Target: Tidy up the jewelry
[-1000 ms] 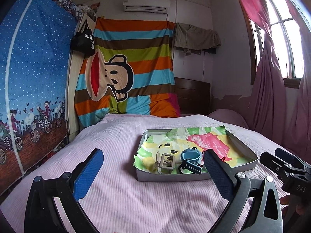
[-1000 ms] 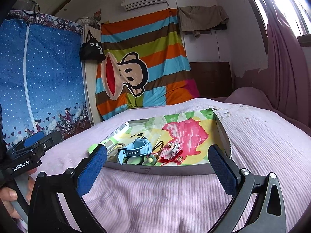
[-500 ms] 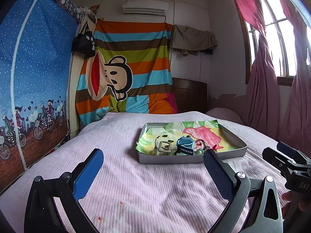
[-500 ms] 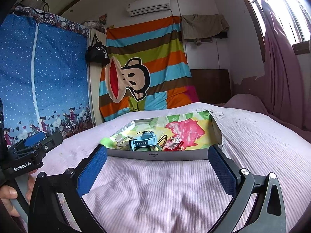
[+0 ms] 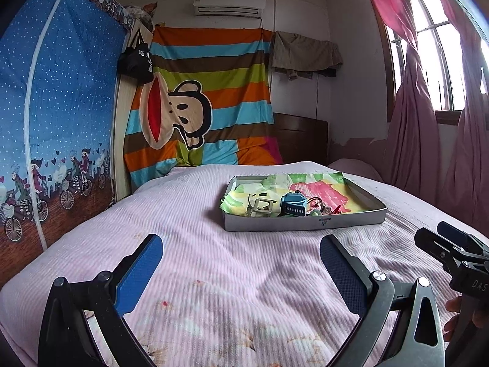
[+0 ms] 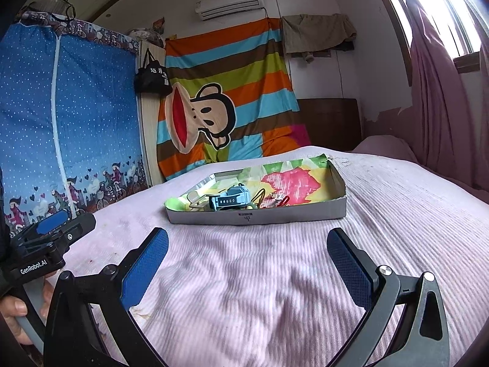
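Observation:
A shallow grey tray (image 5: 305,224) (image 6: 275,214) lined with bright patterned paper sits on the pink bedspread. Inside lie a blue watch (image 5: 293,205) (image 6: 230,200), a beige buckle-shaped piece (image 5: 261,207), a green bead (image 5: 314,213) and small red trinkets (image 5: 336,210) (image 6: 282,201). My left gripper (image 5: 241,263) hangs open over the bedspread, well short of the tray, with nothing between its fingers. My right gripper (image 6: 247,257) is likewise open and empty, in front of the tray. Each gripper shows at the edge of the other's view, held by a hand.
A blue fabric wardrobe (image 5: 55,116) stands left of the bed. A striped cartoon-monkey cloth (image 5: 198,104) hangs on the back wall beside a dark headboard (image 5: 302,137). Pink curtains (image 5: 415,128) cover the window at right. Wide bedspread (image 5: 198,214) surrounds the tray.
Both grippers have pulled back from the tray, which now looks smaller and farther away. Their jaws stayed open and empty throughout.

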